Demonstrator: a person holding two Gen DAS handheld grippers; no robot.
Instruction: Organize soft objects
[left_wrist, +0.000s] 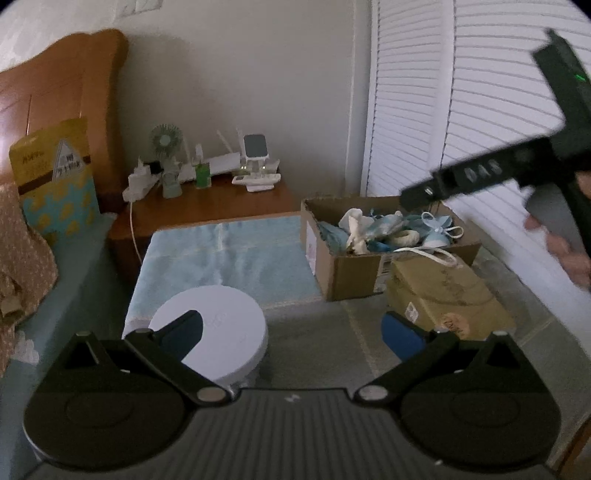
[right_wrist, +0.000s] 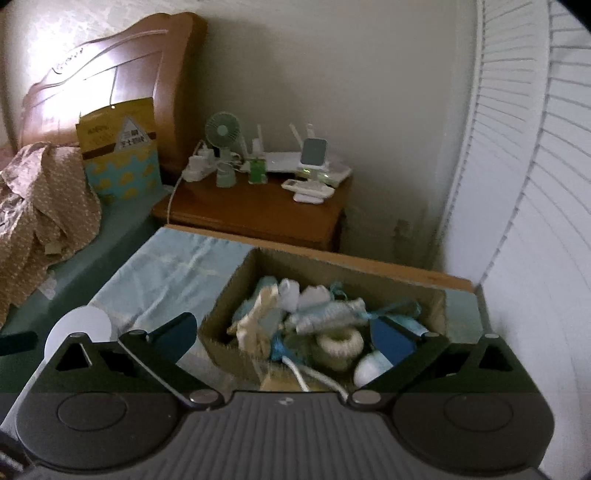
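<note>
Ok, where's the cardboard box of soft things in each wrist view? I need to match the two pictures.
Left wrist: the cardboard box sits right of centre, on the pale blue cloth, ahead of the open left gripper.
Right wrist: the box is low in the centre, between the open right gripper's fingers.
Shared landmark: the small green fan on the wooden nightstand.

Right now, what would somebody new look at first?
Probably the cardboard box heaped with soft baby socks and booties, sitting on the light blue cloth. Then the white round lid near the open left gripper, with the open right gripper over the box.
</note>
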